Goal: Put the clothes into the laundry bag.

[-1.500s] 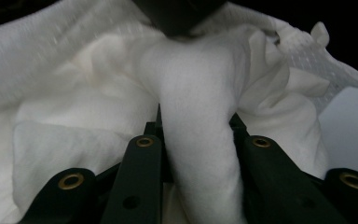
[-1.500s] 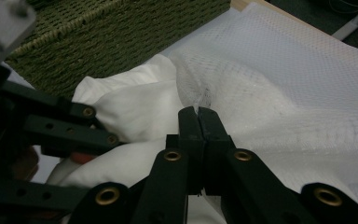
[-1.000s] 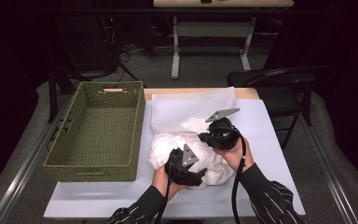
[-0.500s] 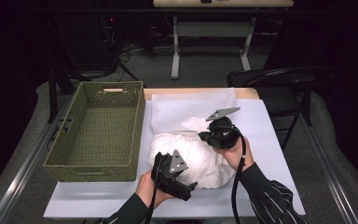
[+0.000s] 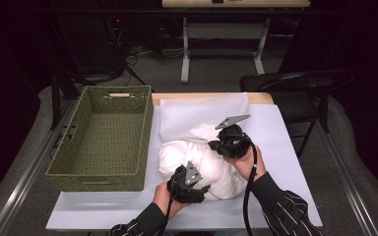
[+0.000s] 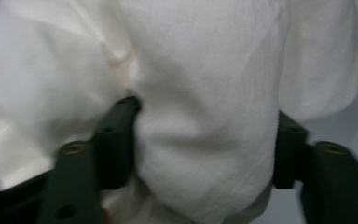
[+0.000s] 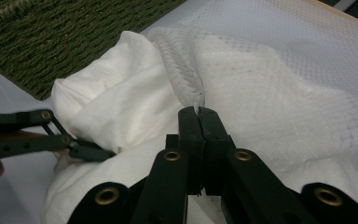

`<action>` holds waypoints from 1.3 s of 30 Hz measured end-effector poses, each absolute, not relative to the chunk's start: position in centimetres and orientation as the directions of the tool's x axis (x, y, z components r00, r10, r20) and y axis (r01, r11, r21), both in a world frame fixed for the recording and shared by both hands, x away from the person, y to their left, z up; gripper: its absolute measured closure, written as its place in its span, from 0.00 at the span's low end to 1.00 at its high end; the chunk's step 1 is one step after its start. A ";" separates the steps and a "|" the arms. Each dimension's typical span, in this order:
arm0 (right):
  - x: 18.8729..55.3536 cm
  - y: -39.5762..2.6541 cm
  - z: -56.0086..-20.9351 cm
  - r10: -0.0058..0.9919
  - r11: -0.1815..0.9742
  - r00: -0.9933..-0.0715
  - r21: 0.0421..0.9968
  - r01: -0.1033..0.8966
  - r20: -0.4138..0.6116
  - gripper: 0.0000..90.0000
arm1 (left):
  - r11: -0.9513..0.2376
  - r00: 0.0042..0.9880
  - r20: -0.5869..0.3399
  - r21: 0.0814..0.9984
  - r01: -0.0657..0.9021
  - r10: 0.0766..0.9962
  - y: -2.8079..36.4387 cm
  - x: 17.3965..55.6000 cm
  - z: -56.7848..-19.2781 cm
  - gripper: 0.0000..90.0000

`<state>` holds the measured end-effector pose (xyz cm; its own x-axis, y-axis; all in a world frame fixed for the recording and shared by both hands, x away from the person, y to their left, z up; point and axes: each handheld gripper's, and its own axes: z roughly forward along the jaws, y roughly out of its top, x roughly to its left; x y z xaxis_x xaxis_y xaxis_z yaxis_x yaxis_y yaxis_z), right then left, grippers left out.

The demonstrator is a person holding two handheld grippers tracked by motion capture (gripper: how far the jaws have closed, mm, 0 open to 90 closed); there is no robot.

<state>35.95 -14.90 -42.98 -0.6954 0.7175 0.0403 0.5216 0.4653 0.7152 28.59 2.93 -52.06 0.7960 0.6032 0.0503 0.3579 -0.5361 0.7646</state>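
high view: above, facing forward-down | claw views: close along jaws; all share white cloth [image 5: 211, 162]

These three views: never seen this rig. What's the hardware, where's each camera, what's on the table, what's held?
No robot: a person holds a two-jaw tool in each hand. The high view looks down on the table; the other two cameras ride on the tools, looking along their black jaws. On the white-covered table sit a green woven basket and a white cloth bundle partly inside a white mesh bag. The right tool is shut, pinching the bag's edge. The left tool has just been closing around a bulge of the bundle.
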 end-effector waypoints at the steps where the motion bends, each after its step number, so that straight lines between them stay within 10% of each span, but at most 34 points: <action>1: 35.9 -14.8 -42.9 0.718 0.458 -0.694 0.721 0.521 0.045 1.00 | -0.519 0.795 0.034 0.774 0.363 0.606 3.0 28.7 -52.1 0.57; 6: 35.4 -14.0 -42.7 0.700 0.469 -0.714 0.736 0.488 0.027 1.00 | -0.432 0.771 -0.038 0.810 0.397 0.636 2.7 29.4 -52.0 0.78; 20: 35.0 -15.9 -40.7 0.706 0.379 -0.702 0.788 0.485 0.094 1.00 | -0.342 0.684 -0.009 0.861 0.376 0.729 0.1 34.1 -49.5 0.80; 31: 35.7 -16.3 -42.2 0.720 0.403 -0.688 0.756 0.516 0.086 1.00 | -0.428 0.757 0.008 0.829 0.361 0.654 1.9 32.6 -49.8 0.34; 39: 35.9 -16.4 -42.3 0.723 0.403 -0.686 0.754 0.518 0.085 0.99 | -0.457 0.773 0.011 0.812 0.364 0.635 3.3 31.0 -48.9 0.19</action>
<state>35.87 -16.39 -42.26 -0.6859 0.7227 0.0855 0.5184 0.4028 0.7543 30.95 3.28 -48.94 0.7727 0.6346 0.0113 0.3637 -0.4573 0.8116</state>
